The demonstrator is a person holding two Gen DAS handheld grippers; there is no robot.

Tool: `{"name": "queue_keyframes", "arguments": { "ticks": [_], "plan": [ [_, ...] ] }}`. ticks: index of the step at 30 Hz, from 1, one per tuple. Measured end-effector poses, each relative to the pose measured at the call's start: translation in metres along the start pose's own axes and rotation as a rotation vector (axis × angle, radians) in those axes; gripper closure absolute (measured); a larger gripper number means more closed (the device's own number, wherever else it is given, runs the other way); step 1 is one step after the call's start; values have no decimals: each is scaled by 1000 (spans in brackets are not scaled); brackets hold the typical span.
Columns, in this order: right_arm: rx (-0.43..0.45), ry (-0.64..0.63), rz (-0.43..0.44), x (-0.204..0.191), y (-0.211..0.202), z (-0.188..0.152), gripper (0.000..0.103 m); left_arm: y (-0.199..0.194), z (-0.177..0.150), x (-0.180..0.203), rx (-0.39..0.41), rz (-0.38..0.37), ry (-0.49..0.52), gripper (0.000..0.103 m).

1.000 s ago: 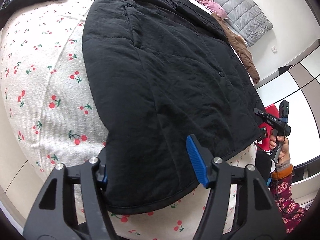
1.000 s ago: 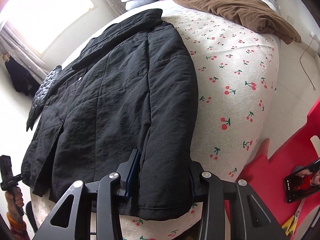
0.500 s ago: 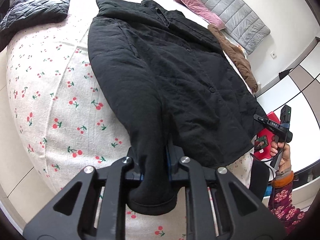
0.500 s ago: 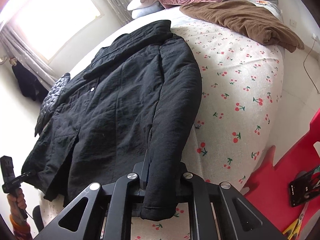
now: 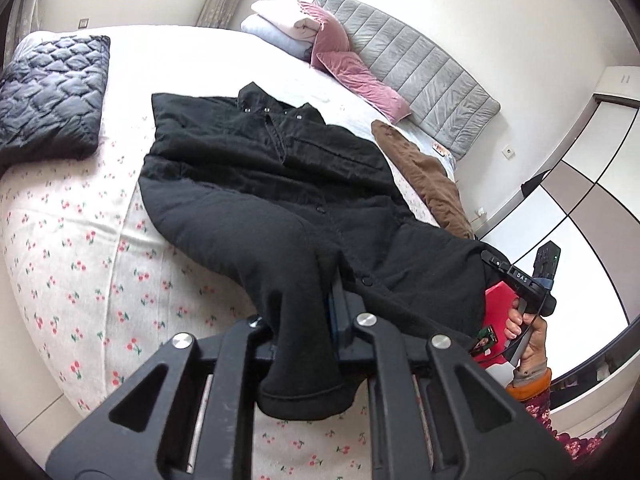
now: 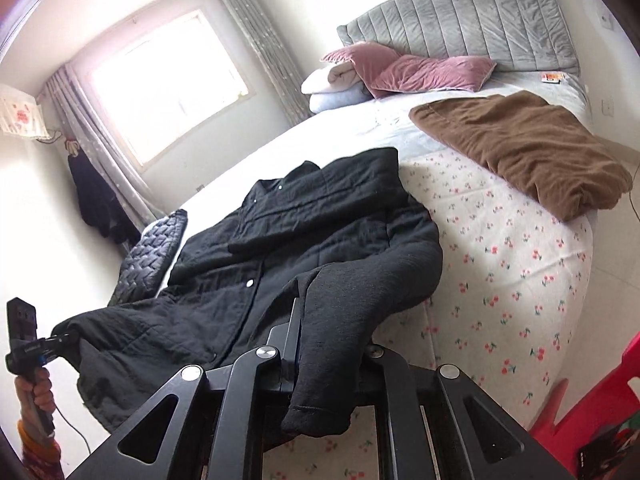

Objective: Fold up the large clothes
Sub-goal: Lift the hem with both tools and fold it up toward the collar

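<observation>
Black padded coat [image 5: 280, 184] spread face up across the bed [image 5: 80, 260], collar toward the grey headboard [image 5: 420, 76], hem at the foot edge of the bed. Cherry-printed cover under it, plain white sheet further up.

Left tongs [image 5: 308, 328] closed narrow on the cuff of one sleeve [image 5: 296, 368]; cuff end hanging down between the black arms, sleeve lifted off the cover in a curve back to the shoulder. Right tongs [image 6: 324, 356] likewise pinched narrow on the cuff of the other sleeve [image 6: 320, 408], that sleeve raised and bent at the elbow near the right edge of the bed.

In the left wrist view, the person's right hand [image 5: 528, 336] around the handle of its tool beside the coat hem, orange cuff and flowered sleeve below. In the right wrist view, the other hand [image 6: 36, 392] low at the left, its tool touching the hem corner.

Dark quilted jacket [image 5: 48, 92] lying at the far left edge of the bed, apart from the coat. Brown garment [image 6: 528, 148] crumpled near the right edge, below the pink pillows [image 6: 420, 68]. Red floor mat [image 6: 592, 412] beside the bed.
</observation>
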State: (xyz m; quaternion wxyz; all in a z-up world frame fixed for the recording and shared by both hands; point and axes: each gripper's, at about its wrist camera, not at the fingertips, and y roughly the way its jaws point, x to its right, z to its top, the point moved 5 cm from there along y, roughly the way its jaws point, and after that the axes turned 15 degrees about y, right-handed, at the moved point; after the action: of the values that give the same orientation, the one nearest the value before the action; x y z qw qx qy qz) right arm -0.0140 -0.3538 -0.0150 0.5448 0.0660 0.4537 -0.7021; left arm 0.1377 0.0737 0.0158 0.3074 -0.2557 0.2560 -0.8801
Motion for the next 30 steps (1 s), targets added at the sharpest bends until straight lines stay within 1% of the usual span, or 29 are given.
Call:
{"name": "queue_keyframes", "arguments": {
  "ticks": [5, 10, 14, 19, 23, 25, 27, 30],
  "plan": [
    [75, 12, 16, -13, 15, 49, 92, 7, 57, -13, 68, 34, 17, 89],
    [143, 42, 11, -24, 46, 103, 92, 25, 113, -41, 126, 98, 29, 89],
    [165, 44, -15, -30, 83, 142, 92, 55, 153, -74, 131, 158, 27, 89],
    [160, 22, -54, -37, 150, 183, 92, 117, 188, -124, 100, 244, 30, 89],
    [130, -13, -118, -38, 218, 201, 92, 179, 200, -163, 46, 306, 29, 89],
    [101, -39, -162, -33, 255, 202, 92, 214, 199, -186, 8, 324, -2, 88],
    [65, -76, -219, -25, 292, 197, 92, 244, 192, -205, -24, 330, -38, 88],
    [19, -103, -286, -6, 339, 185, 91, 286, 170, -231, -75, 333, -89, 88]
  ]
}}
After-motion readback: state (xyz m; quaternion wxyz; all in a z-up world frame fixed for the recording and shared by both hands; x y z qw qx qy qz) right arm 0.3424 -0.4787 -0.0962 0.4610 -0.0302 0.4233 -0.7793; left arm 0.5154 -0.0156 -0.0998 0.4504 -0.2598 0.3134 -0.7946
